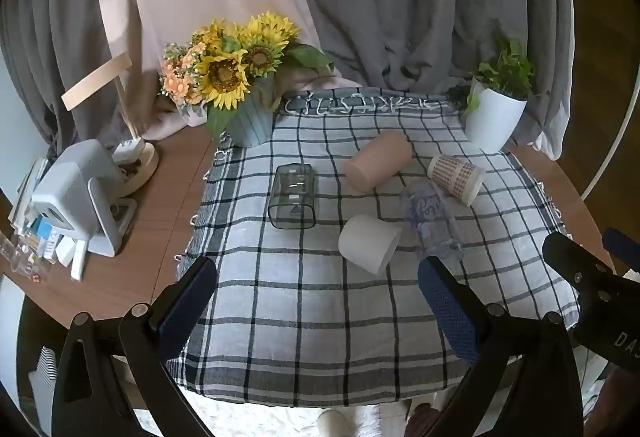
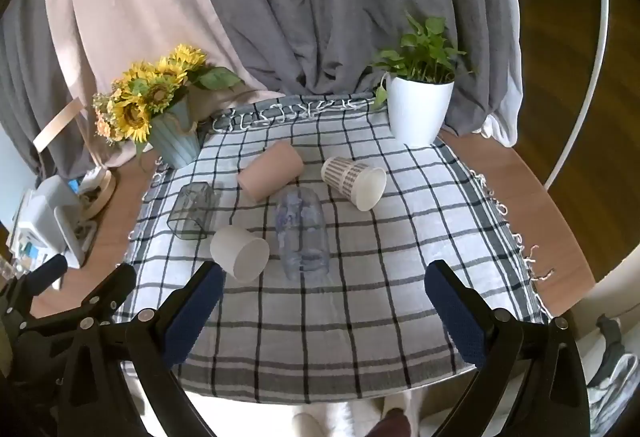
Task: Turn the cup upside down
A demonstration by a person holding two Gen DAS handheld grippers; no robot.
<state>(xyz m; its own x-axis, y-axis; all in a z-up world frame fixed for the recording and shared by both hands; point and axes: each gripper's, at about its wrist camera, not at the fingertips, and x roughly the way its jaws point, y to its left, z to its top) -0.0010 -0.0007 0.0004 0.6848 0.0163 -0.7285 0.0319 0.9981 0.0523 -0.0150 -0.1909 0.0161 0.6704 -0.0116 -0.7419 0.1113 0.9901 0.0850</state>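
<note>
Several cups lie on their sides on a checked cloth point(image 1: 304, 301) point(image 2: 360, 277): a white cup point(image 1: 370, 243) point(image 2: 240, 253), a clear bluish patterned cup point(image 1: 432, 223) point(image 2: 302, 233), a pink cup point(image 1: 378, 165) point(image 2: 270, 175), a checked paper cup point(image 1: 458, 179) point(image 2: 354, 181) and a smoky clear square cup point(image 1: 294, 197) point(image 2: 192, 211). My left gripper point(image 1: 320, 301) is open and empty, near the cloth's front. My right gripper point(image 2: 324, 309) is open and empty, just in front of the white and bluish cups. Part of the right gripper point(image 1: 592, 285) shows in the left view.
A sunflower bouquet in a blue pot point(image 1: 236, 85) point(image 2: 160, 109) stands at the back left, a green plant in a white pot point(image 1: 496, 109) point(image 2: 418, 97) at the back right. Grey and pink drapes hang behind. A white device point(image 1: 76, 193) and clutter sit on the wooden table point(image 1: 160, 205) at left.
</note>
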